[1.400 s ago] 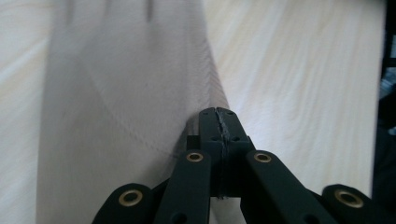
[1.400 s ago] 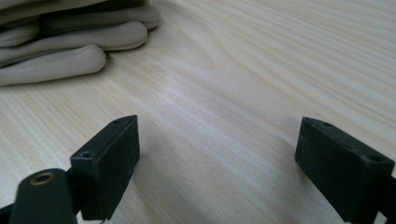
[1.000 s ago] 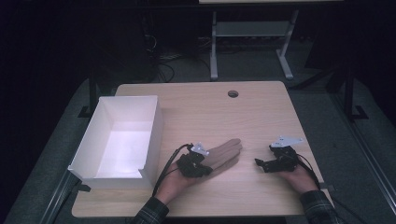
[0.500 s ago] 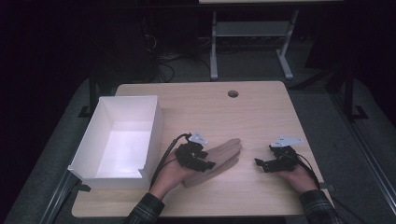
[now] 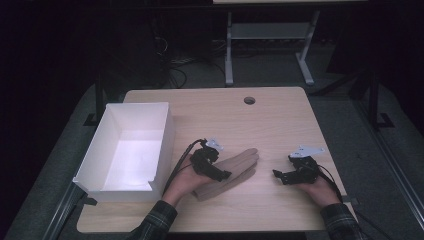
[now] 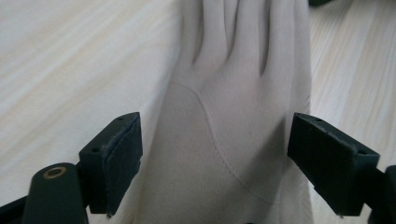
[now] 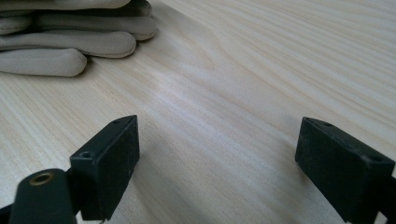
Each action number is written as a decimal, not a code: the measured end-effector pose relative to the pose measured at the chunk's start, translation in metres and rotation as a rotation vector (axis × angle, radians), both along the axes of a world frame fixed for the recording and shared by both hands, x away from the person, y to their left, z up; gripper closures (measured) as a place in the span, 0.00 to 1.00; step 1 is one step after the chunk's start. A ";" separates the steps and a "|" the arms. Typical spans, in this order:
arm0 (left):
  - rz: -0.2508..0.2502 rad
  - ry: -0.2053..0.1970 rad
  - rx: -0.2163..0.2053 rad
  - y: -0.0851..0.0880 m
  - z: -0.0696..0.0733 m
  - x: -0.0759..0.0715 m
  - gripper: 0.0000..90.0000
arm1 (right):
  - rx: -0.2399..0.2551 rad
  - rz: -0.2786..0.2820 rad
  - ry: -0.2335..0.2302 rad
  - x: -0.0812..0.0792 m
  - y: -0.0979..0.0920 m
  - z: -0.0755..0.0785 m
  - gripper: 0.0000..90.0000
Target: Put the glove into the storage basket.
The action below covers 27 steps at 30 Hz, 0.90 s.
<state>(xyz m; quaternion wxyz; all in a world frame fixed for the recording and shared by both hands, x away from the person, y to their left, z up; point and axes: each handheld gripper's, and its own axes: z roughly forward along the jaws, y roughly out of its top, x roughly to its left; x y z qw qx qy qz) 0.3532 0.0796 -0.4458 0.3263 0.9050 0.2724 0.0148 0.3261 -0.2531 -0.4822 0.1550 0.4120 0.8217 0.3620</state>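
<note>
On the pale wooden table (image 5: 280, 125), a beige glove (image 5: 235, 167) lies flat near the front edge, fingers pointing away from the person, just right of a white open box (image 5: 165, 135). The left gripper (image 5: 224, 175) rests over the glove's cuff end; its jaws have just been opening and stand wide, the glove (image 6: 224, 121) lying between them unpressed. The right gripper (image 5: 276, 175), well apart to the right, holds its jaws wide over bare wood, the glove's fingertips (image 7: 70, 39) ahead. No writing is legible. A round hole (image 5: 249, 100) marks the table's far side; the room beyond is dark, with a metal frame (image 5: 267, 45).
</note>
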 end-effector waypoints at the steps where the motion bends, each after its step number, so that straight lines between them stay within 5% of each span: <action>1: -0.013 0.002 0.010 -0.001 -0.002 0.000 0.19 | 0.000 0.000 0.001 0.000 0.000 0.000 0.15; 10: -0.048 0.001 0.061 -0.012 -0.013 -0.008 0.17 | 0.000 -0.001 0.001 0.000 0.000 0.000 0.15; 18: -0.063 -0.044 0.077 -0.016 -0.014 -0.014 0.18 | -0.005 0.002 -0.001 0.000 0.000 0.000 0.15; 24: -0.101 -0.035 0.076 -0.016 -0.009 -0.017 0.47 | -0.005 0.002 -0.001 0.000 0.000 0.000 0.15; 27: -0.118 0.009 0.054 -0.016 -0.008 -0.017 0.68 | -0.001 0.000 -0.001 0.000 0.000 0.000 0.15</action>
